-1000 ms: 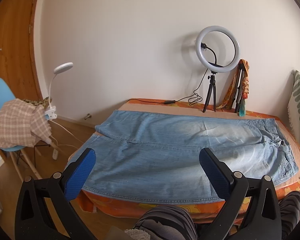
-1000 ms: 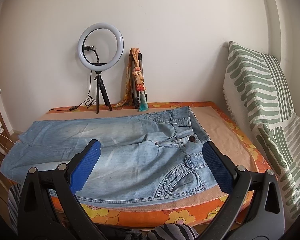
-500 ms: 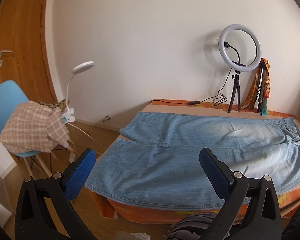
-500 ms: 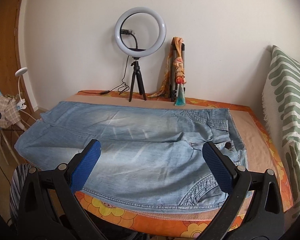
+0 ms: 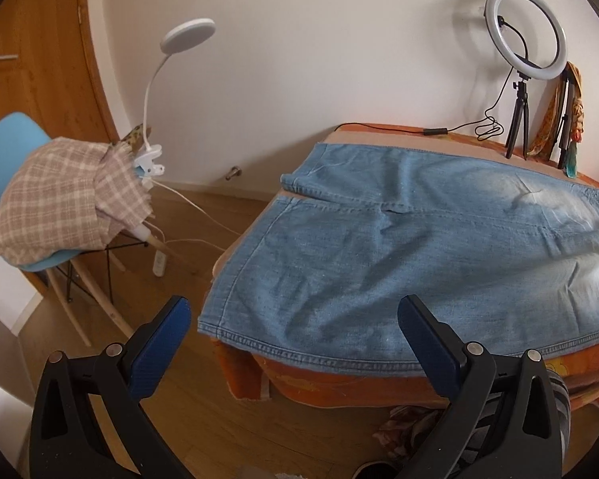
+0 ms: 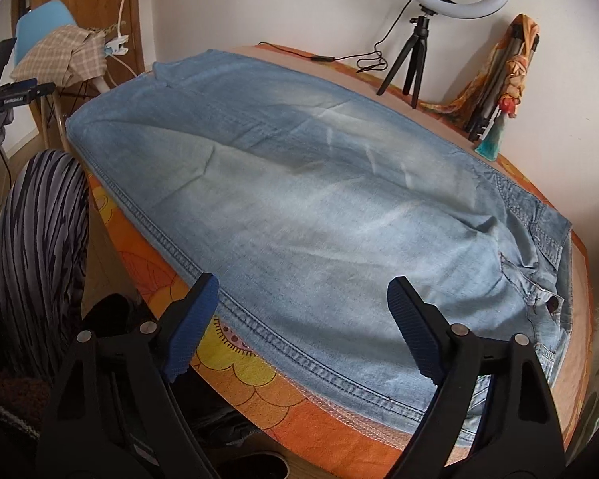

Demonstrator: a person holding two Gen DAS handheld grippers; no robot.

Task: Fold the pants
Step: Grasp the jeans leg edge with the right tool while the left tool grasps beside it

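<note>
The faded light-blue denim pants (image 6: 319, 207) lie spread flat, both legs side by side, on the desk covered by an orange flowered cloth (image 6: 235, 363), ready for a first fold; the left gripper (image 5: 295, 343) hangs spread wide near the hem corner; the right gripper (image 6: 303, 319) is likewise parted over the near side seam, holding nothing, probably positioned to pinch that edge.

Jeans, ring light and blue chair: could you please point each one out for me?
Jeans (image 6: 307, 207), right wrist view, mid-thigh fabric.
Ring light (image 5: 525, 32), left wrist view, left of the ring.
Blue chair (image 5: 4, 143), left wrist view, bare backrest.
</note>
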